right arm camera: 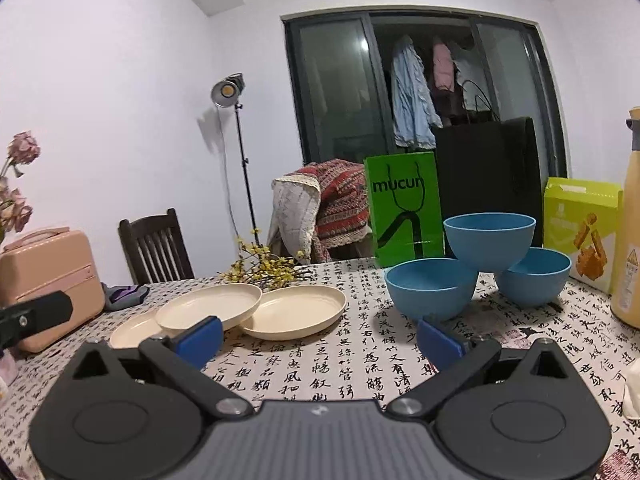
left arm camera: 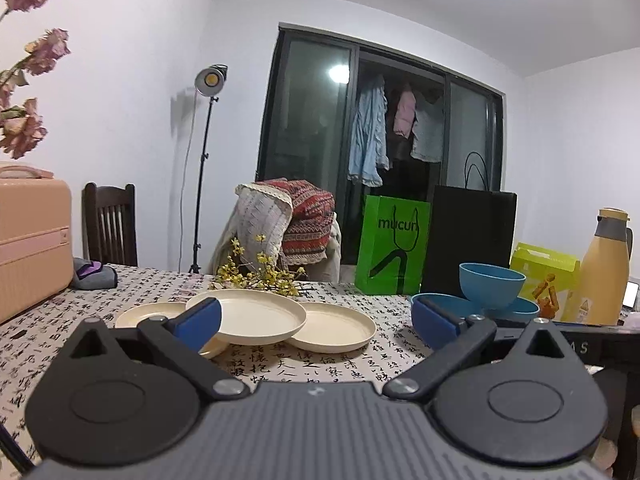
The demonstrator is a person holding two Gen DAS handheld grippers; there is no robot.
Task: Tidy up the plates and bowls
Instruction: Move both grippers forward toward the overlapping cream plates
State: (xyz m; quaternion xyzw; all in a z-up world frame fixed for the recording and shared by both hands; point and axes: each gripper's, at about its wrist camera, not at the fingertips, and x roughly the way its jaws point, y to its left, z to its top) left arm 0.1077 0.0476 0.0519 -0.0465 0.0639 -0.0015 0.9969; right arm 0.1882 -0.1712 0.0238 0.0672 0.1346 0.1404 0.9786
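Note:
Three cream plates lie on the patterned tablecloth: a middle plate [left arm camera: 254, 314] rests tilted on a left plate [left arm camera: 150, 314] and a right plate [left arm camera: 334, 326]. The same overlapping plates [right arm camera: 210, 306] appear left of centre in the right wrist view. Three blue bowls stand to the right, the top bowl [right arm camera: 490, 240] perched on a front bowl [right arm camera: 430, 290] and a back bowl [right arm camera: 534, 278]. My left gripper [left arm camera: 316, 322] is open just short of the plates, holding nothing. Near the front bowl, my right gripper [right arm camera: 320, 338] is also open and empty.
A pink case [left arm camera: 32, 240] sits at the table's left edge. Yellow flower sprigs [right arm camera: 266, 268] lie behind the plates. A green bag [right arm camera: 406, 208], a black bag [right arm camera: 486, 176], a yellow-green box [right arm camera: 580, 228] and a yellow flask [right arm camera: 630, 248] line the back right. A dark chair [right arm camera: 154, 248] stands behind.

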